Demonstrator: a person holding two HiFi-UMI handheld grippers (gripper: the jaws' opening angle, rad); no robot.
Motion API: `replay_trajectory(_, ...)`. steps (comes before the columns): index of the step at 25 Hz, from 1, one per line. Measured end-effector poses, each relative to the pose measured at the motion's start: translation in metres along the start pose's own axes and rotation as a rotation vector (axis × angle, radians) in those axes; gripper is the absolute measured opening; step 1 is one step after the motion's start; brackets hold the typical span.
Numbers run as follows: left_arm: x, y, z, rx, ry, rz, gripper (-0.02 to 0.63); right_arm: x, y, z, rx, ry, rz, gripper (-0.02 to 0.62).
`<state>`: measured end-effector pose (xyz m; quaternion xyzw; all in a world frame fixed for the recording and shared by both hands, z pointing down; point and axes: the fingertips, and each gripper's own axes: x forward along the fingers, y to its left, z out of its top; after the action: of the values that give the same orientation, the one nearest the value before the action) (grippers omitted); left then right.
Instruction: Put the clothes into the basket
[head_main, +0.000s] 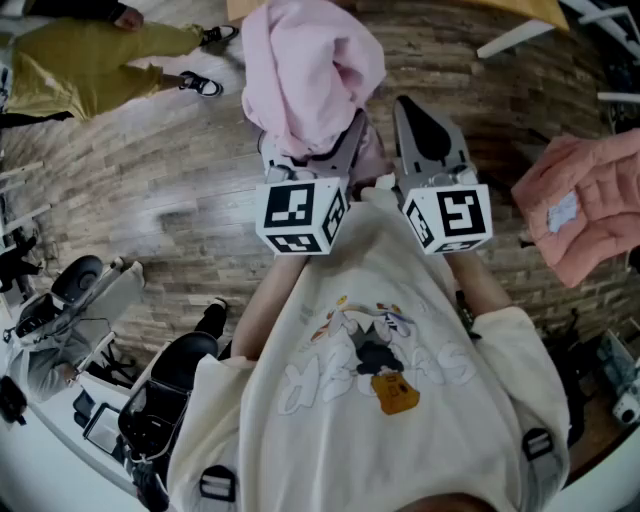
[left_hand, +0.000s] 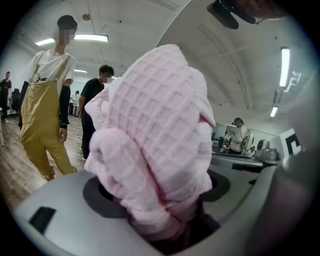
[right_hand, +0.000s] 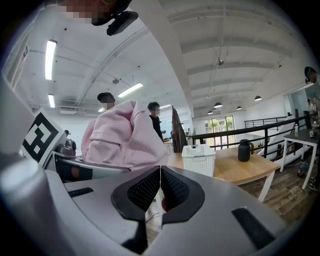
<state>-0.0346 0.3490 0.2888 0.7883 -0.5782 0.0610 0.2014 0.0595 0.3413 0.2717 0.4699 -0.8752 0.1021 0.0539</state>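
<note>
My left claw (left_hand: 161, 224), held forward at my chest, pinches a pink waffle-knit garment (left_hand: 150, 130) standing lengthwise off its jaws; my right claw (right_hand: 159, 172) alongside, pressed together.

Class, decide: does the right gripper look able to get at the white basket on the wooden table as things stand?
Probably yes. The right gripper is empty, jaws shut, and nothing stands between it and the white basket; the pink cloth is off to its left.
</note>
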Motion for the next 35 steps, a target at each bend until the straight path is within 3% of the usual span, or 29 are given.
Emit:
replay_trajectory(10, -0.009, 0.002, -0.005, 0.028, -0.01, -0.014, 0.376, -0.009, 0.015, -0.004, -0.029, 0.029, 0.01, 0.026)
replay_trajectory(16, -0.018, 0.009, -0.012, 0.023, 0.001, -0.015, 0.376, -0.008, 0.021, -0.006, 0.048, 0.032, 0.041, 0.028)
replay_trajectory(25, -0.038, 0.044, -0.015, 0.005, 0.024, 0.016, 0.376, -0.004, 0.019, -0.017, 0.056, 0.073, 0.002, 0.029)
replay_trajectory(35, -0.034, 0.081, -0.006, 0.018, 0.013, -0.019, 0.376, 0.026, 0.014, -0.014, 0.007, 0.078, -0.063, 0.028)
